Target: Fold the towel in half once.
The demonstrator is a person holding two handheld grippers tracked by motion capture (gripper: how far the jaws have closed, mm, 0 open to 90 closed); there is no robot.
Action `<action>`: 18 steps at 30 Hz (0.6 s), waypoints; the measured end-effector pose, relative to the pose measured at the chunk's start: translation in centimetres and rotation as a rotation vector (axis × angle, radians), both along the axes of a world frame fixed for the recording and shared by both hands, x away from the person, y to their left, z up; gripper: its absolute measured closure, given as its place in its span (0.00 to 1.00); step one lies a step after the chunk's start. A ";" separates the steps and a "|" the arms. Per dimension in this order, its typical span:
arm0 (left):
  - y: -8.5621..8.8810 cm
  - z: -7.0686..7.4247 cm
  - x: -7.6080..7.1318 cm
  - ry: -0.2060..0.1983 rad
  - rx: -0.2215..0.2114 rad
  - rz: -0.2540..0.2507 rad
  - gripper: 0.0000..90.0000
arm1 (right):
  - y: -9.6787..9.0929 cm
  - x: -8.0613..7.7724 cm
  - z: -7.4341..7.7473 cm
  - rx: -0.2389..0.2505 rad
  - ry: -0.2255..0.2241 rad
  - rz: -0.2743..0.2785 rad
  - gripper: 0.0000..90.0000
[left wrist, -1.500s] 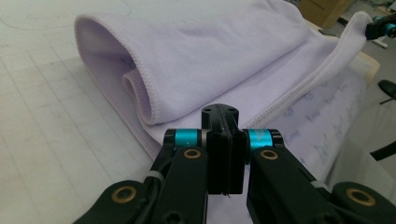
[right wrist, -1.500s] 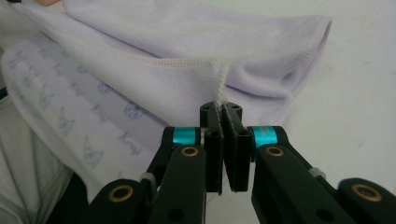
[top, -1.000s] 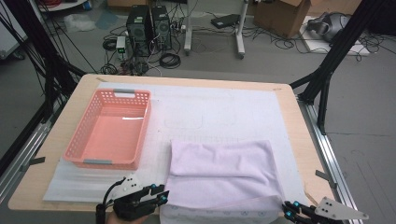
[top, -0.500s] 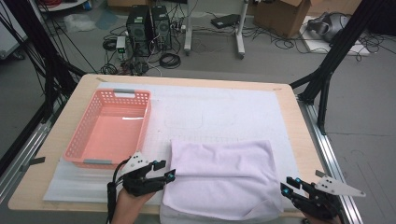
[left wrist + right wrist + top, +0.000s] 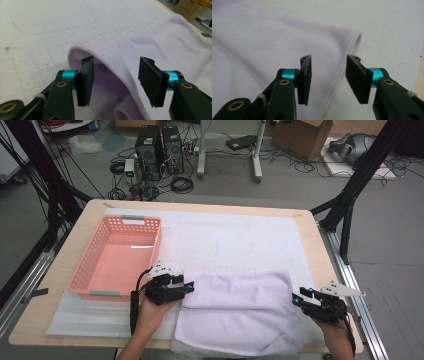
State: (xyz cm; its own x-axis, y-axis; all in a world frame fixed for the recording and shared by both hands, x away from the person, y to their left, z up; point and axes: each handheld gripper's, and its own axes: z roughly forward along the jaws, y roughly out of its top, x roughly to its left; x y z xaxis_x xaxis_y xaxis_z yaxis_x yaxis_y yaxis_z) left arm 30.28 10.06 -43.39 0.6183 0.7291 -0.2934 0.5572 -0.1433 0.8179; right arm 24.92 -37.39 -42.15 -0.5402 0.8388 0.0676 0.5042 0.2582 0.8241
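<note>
Both grippers are positioned at opposite side edges of a folded lilac towel, which lies on a white mat at the near half of the table. The left gripper is held at the towel's left edge, just beside the pink basket. Its jaws stand apart, and in the left gripper view the rolled fold of the towel is seen lying between them; the pads are not yet pressed on the cloth. These jaws have just been closing slightly after widening, with the fold between them.

The right gripper is held at the towel's right edge, near the table's right side. In the right gripper view the jaws straddle the hemmed edge of the towel with a clear gap on each side; nothing is gripped. These jaws have just been opening, with the hem between them.

The symmetrical placement is judged to serve a two-point pickup: by taking the folded layers at both ends together, the towel can be lifted or folded again without sagging or coming undone. The basket stands empty beside the towel and is probably its destination. Each pair of jaws must be closed on all layers before lifting, or a lower layer may be left behind.
</note>
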 end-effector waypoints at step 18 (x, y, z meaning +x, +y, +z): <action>-1.7 0.0 5.0 -0.040 0.096 0.224 0.66 | 0.9 7.8 -2.1 -0.036 0.052 -0.193 0.80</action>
